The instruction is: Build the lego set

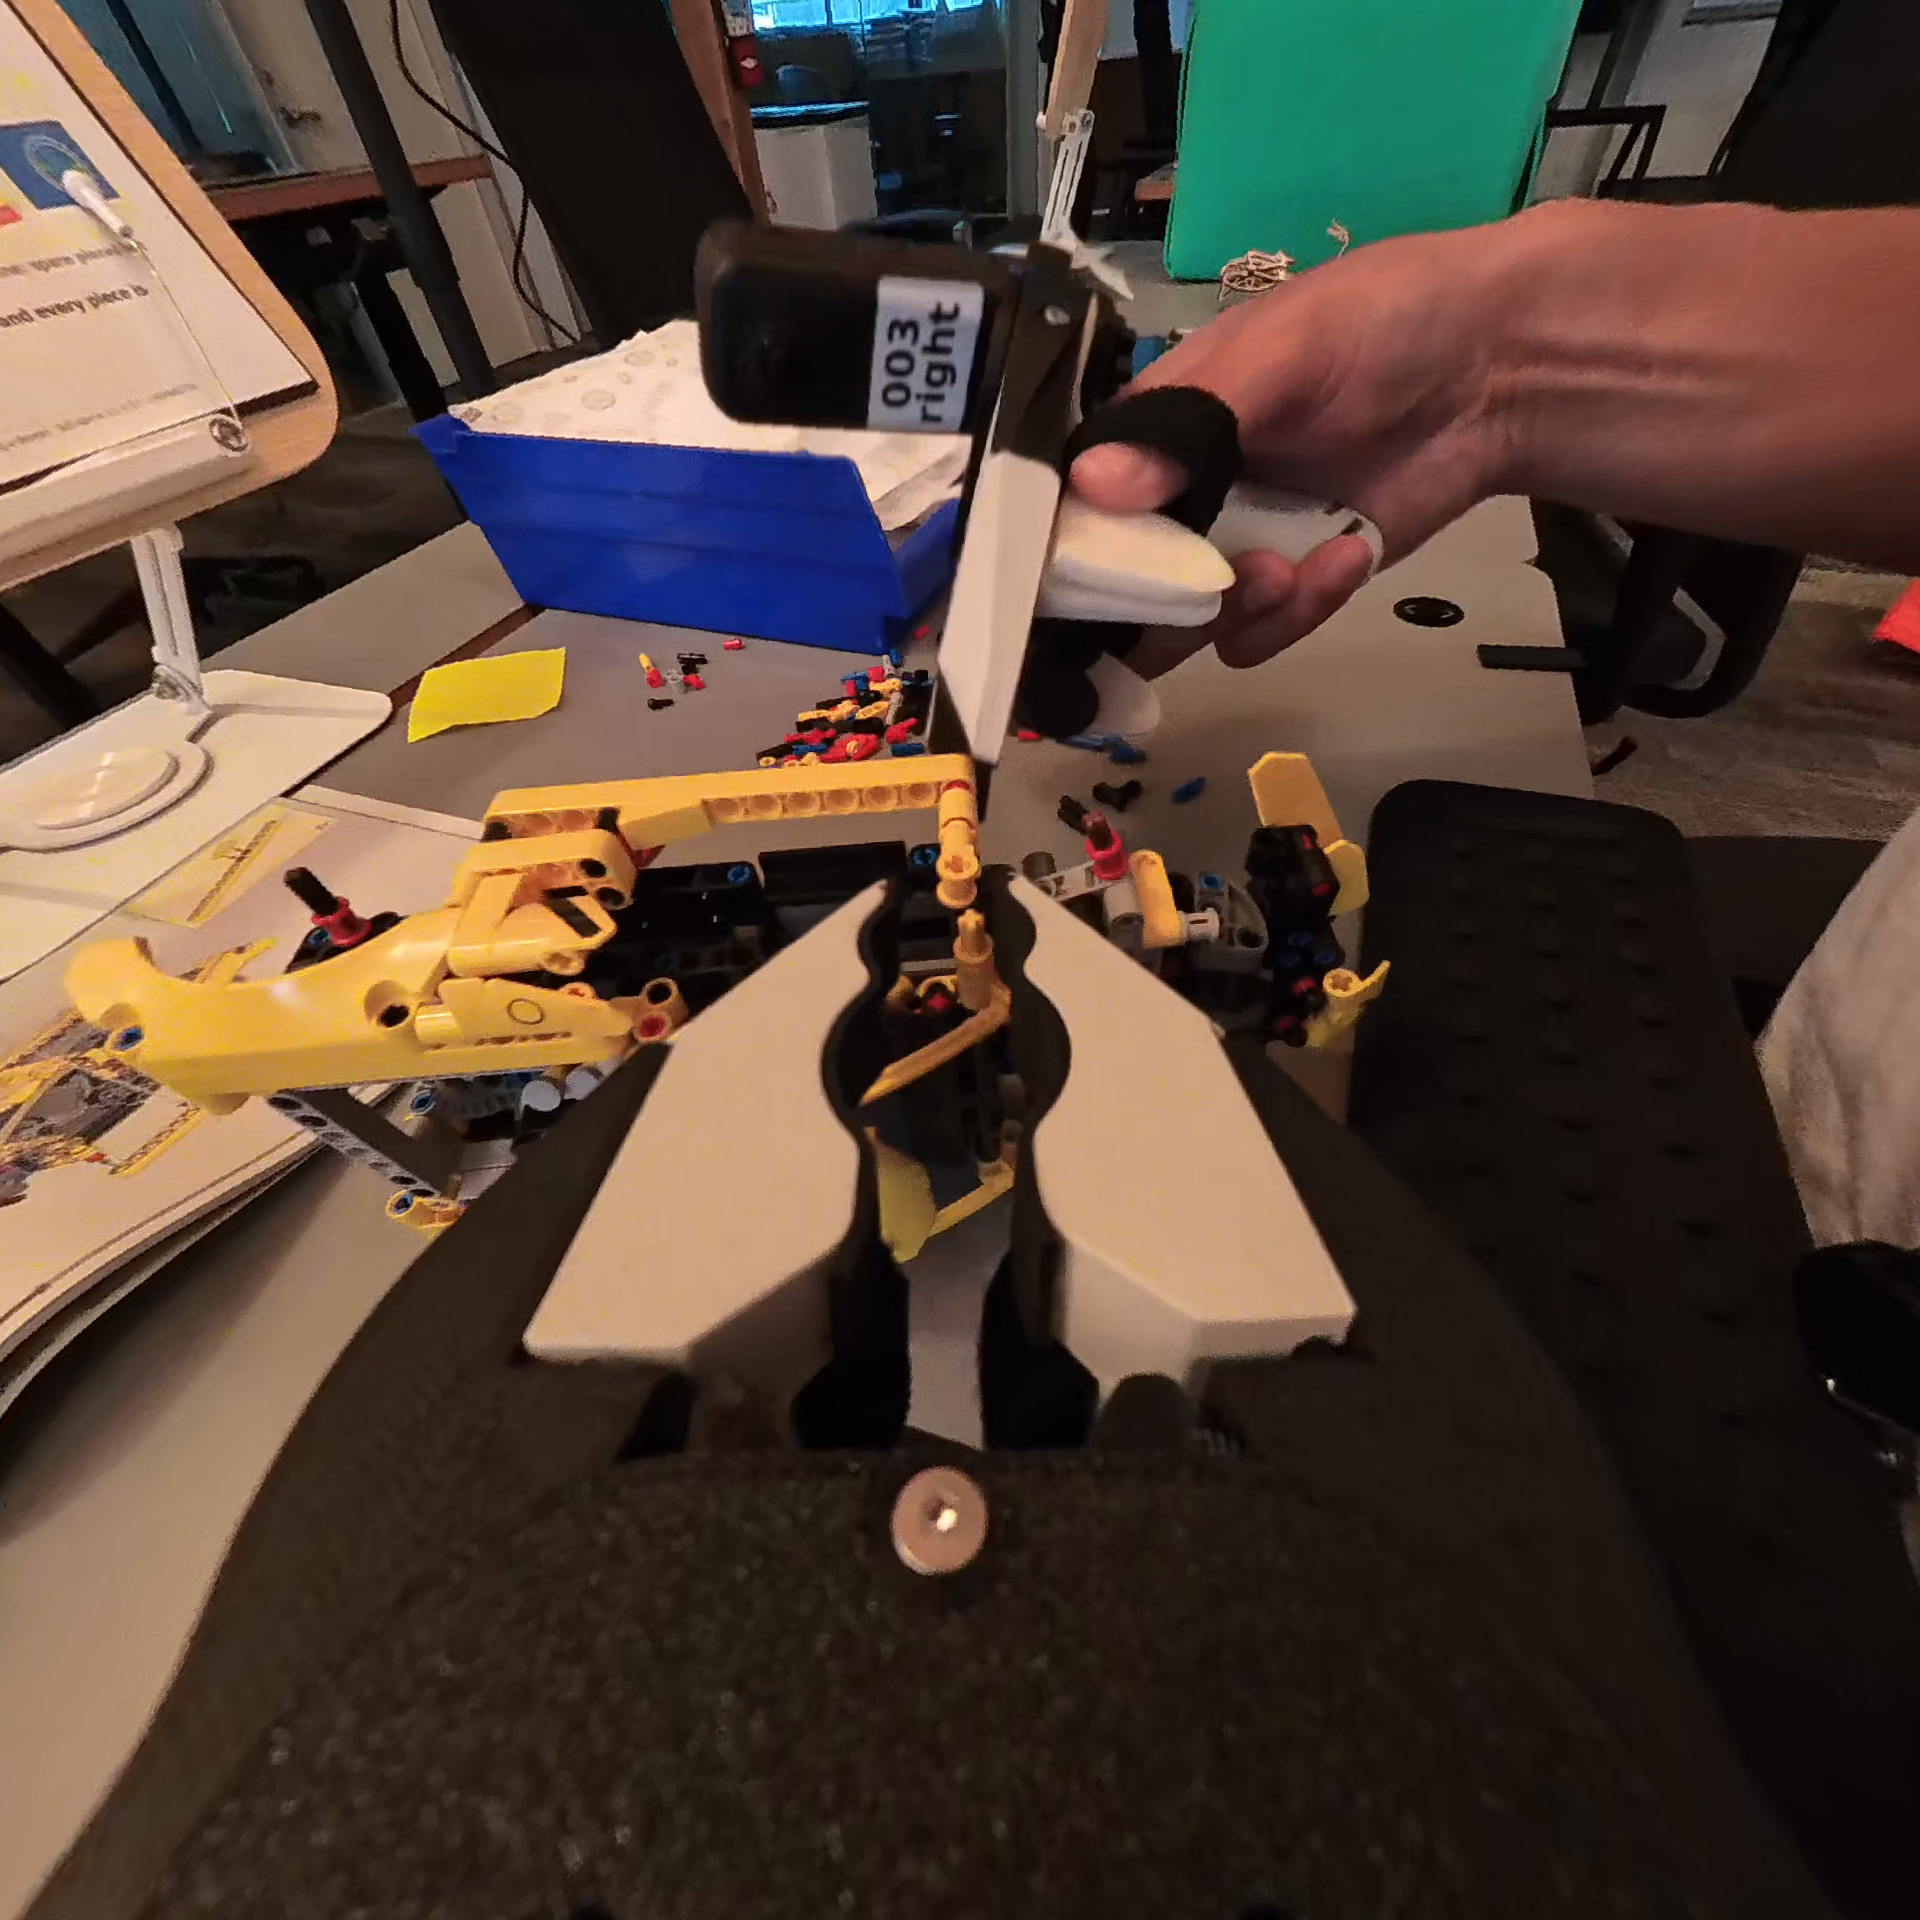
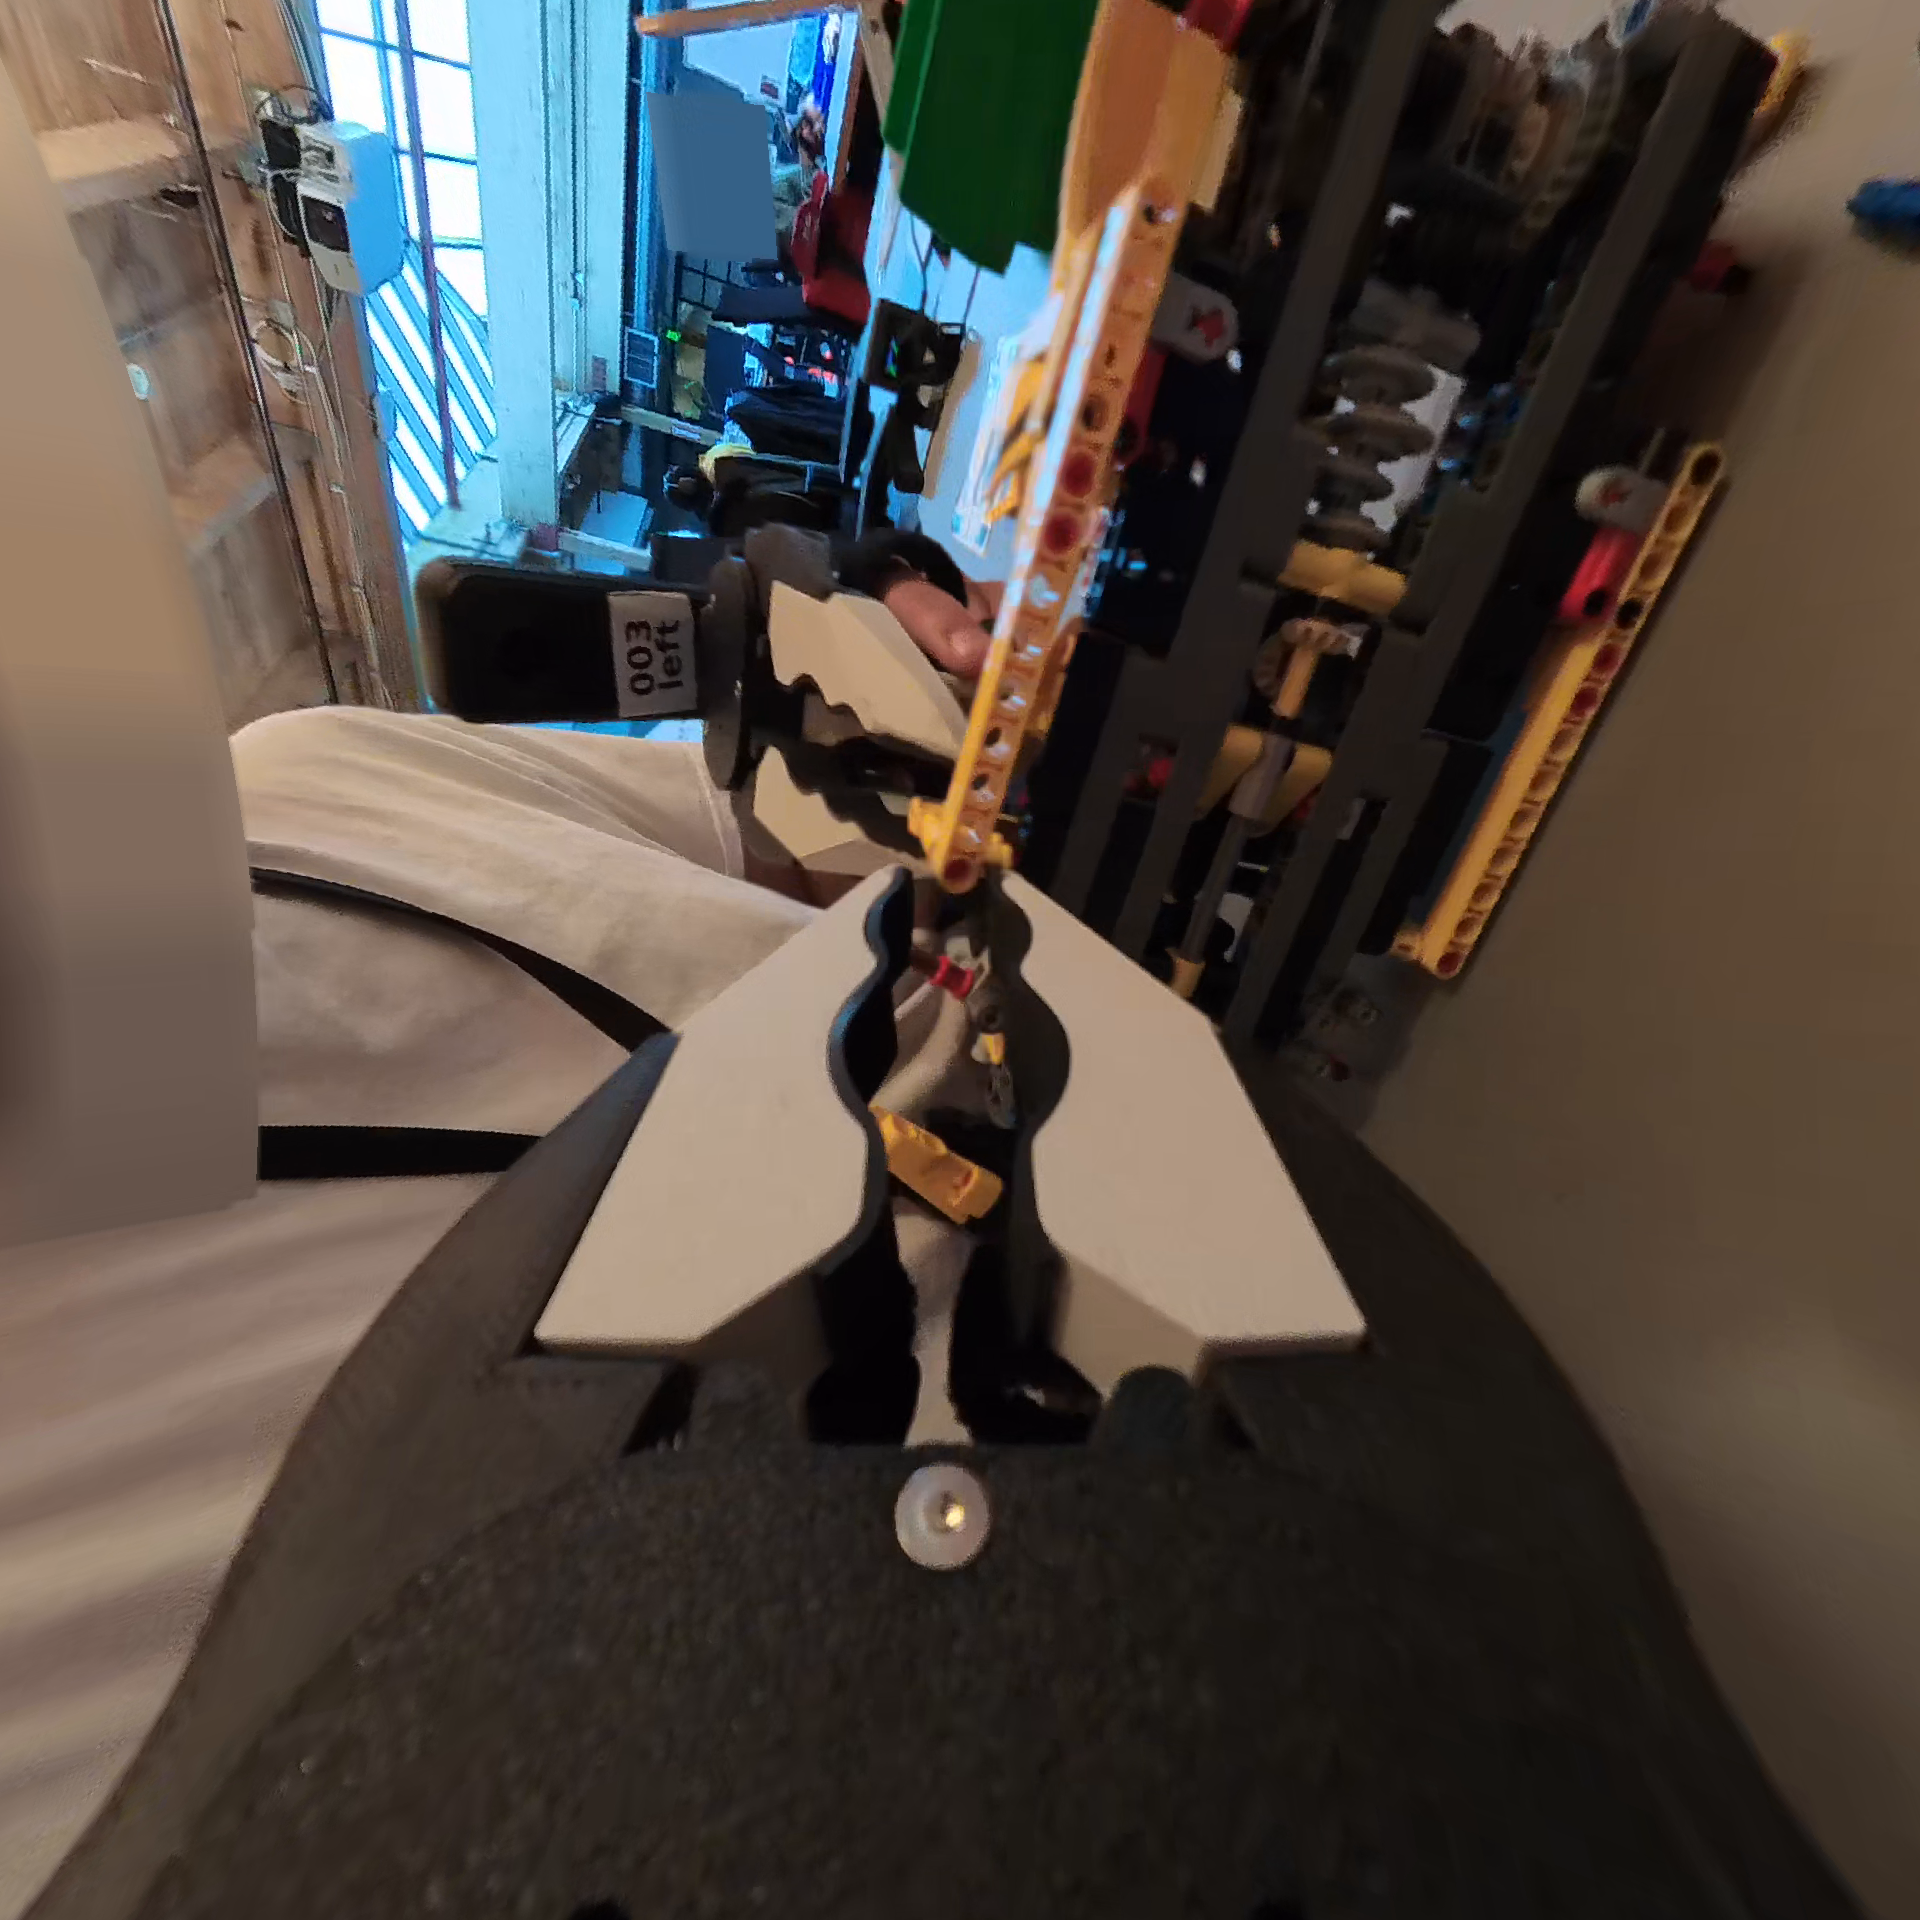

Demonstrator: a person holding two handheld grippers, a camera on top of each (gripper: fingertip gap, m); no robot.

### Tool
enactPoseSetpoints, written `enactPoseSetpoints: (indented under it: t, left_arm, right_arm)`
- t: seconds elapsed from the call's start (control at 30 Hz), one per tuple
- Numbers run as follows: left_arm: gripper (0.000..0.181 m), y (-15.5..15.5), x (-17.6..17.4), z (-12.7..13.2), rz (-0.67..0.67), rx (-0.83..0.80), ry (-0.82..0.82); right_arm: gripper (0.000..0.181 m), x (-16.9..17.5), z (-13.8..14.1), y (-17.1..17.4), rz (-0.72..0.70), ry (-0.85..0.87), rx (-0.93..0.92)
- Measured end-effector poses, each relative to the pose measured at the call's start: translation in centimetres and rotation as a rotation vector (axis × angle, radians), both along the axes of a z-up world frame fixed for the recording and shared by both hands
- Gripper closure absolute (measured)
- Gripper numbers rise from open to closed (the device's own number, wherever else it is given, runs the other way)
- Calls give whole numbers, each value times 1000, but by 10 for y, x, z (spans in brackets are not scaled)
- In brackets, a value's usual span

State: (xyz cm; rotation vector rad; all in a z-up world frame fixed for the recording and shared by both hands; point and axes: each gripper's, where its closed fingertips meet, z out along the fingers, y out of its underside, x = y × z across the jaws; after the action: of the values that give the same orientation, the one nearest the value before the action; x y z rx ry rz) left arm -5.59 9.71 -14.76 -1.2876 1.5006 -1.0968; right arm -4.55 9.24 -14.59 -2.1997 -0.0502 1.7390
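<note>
A yellow and black lego vehicle model (image 1: 582, 935) lies on the grey table (image 1: 1382, 675). A long yellow beam (image 1: 810, 800) runs along its top. My left gripper (image 1: 951, 888) is closed around yellow and black parts at the model's near end. My right gripper (image 1: 975, 774), held by a hand (image 1: 1403, 416), points straight down with its tips on the right end of that beam. In the right wrist view the right gripper (image 2: 951, 894) has its tips at the beam (image 2: 1049, 582) end, and the left gripper (image 2: 935, 774) grips the model (image 2: 1299, 727) just beyond.
A blue bin (image 1: 686, 530) stands behind several loose small pieces (image 1: 852, 717). A smaller yellow and black sub-assembly (image 1: 1278, 914) sits right of the model, beside a black pad (image 1: 1538, 1039). An open instruction booklet (image 1: 135, 1174) and a yellow paper (image 1: 488, 691) lie at left. Only a small space, under 4 cm, lies between the two pairs of fingers.
</note>
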Motion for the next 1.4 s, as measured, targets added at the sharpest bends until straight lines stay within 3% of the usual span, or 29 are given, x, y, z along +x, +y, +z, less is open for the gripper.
enactPoseSetpoints:
  t: [0.33,0.6,0.73,1.1,1.27,1.33,1.4]
  left_arm:
    - [175,-3,4,1,-11,27,-3]
    - [176,-5,7,1,-77,-168,33]
    - [176,-8,7,1,-125,-175,48]
    - [176,-8,6,0,-198,116,110]
    - [170,-8,5,1,-224,13,92]
    - [158,1,1,11,-205,-46,49]
    - [157,21,-6,25,-160,-102,-2]
  right_arm:
    - [175,1,0,3,-41,32,-20]
    - [176,3,-1,1,-23,26,-24]
    - [176,2,-1,0,2,14,-22]
    - [176,0,-2,-2,16,43,-72]
    - [174,2,-2,-1,15,29,-54]
    - [156,2,-1,-3,32,25,-62]
    - [152,9,4,0,23,48,-54]
